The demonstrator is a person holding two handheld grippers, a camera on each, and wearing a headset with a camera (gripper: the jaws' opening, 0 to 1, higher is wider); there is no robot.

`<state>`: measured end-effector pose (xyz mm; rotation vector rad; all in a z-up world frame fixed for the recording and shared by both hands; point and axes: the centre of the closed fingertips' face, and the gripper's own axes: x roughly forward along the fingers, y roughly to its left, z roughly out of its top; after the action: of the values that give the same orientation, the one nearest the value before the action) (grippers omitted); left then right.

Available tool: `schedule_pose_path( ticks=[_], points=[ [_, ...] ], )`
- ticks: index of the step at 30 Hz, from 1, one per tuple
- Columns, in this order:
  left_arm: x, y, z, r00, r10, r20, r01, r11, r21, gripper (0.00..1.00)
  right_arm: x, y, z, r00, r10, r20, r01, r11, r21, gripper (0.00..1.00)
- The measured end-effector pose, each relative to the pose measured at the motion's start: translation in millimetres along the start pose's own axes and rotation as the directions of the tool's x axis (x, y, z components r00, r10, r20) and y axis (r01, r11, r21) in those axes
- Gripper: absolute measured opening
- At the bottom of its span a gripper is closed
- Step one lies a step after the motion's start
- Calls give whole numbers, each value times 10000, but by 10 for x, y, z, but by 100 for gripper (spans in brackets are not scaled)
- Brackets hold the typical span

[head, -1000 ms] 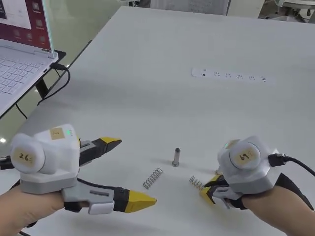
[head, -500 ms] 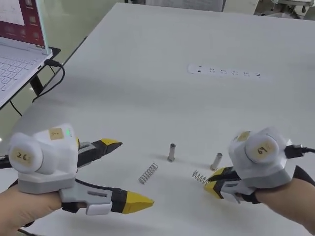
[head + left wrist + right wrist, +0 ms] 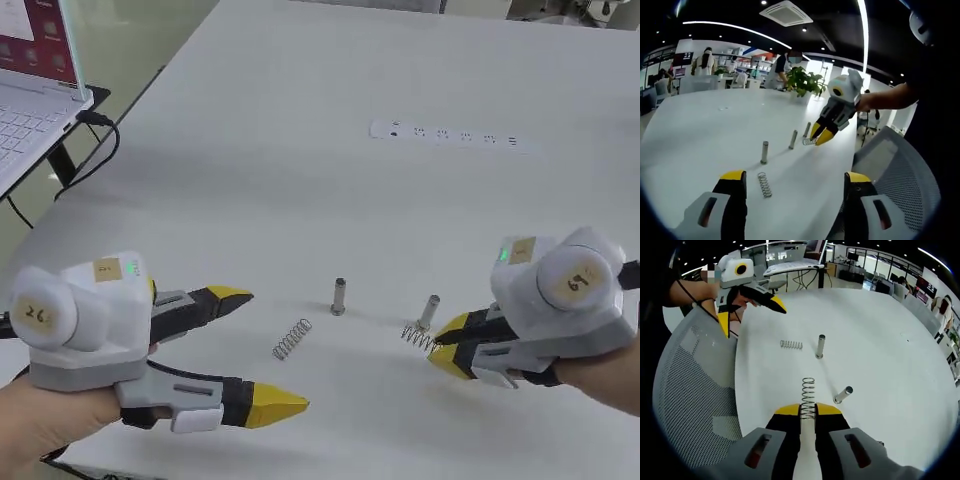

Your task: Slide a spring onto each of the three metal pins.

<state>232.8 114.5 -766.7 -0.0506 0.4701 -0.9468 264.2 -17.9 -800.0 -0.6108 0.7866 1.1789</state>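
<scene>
The right gripper (image 3: 808,411) has its yellow fingers pinched close on a held spring (image 3: 808,392). This spring sticks straight out past the fingertips, over the white table (image 3: 300,200). A near pin (image 3: 843,394) stands just beside the spring's far end, off to one side. A second pin (image 3: 820,346) stands farther out ahead of the fingers. In the left gripper view a third pin (image 3: 807,130) looks close to the right gripper's fingertips, but it is small there, so I am not sure.

The left gripper (image 3: 262,350) has its fingers spread wide and holds nothing. A loose spring (image 3: 291,339) lies flat on the table just ahead of them, between the two fingertips.
</scene>
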Motion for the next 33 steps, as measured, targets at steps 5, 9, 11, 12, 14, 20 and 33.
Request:
schedule_pose_path(
  ticks=[5, 9, 11, 12, 14, 20, 33],
  points=[
    [91, -158, 0, 9980, -638, -36, 639, 9979, 44, 68, -37, 61, 42, 9997, 258, -41, -261, 9932, -1130, 7],
    [170, -215, 22, 9960, -886, -78, 888, 9956, 284, 66, -68, 122, 70, 9992, 345, -190, -371, 9867, -1583, 7],
    [212, -235, 58, 9946, -1042, -11, 1041, 9938, 388, 64, -90, 148, 98, 9990, 431, -136, -448, 9835, -1752, 7],
    [240, -246, 73, 9937, -1122, -38, 1123, 9926, 456, 62, -98, 156, 108, 9989, 455, -120, -469, 9825, -1804, 7],
    [272, -271, 91, 9919, -1268, -48, 1269, 9904, 545, 59, -119, 171, 131, 9988, 486, -89, -494, 9791, -1974, 7],
    [373, -346, 141, 9867, -1625, -90, 1627, 9828, 877, 54, -161, 194, 164, 9980, 630, -98, -635, 9688, -2397, 7],
    [523, -433, 235, 9755, -2191, -188, 2186, 9570, 1907, 39, -178, 257, 223, 9949, 1003, -24, -967, 9517, -2913, 7]
  ],
)
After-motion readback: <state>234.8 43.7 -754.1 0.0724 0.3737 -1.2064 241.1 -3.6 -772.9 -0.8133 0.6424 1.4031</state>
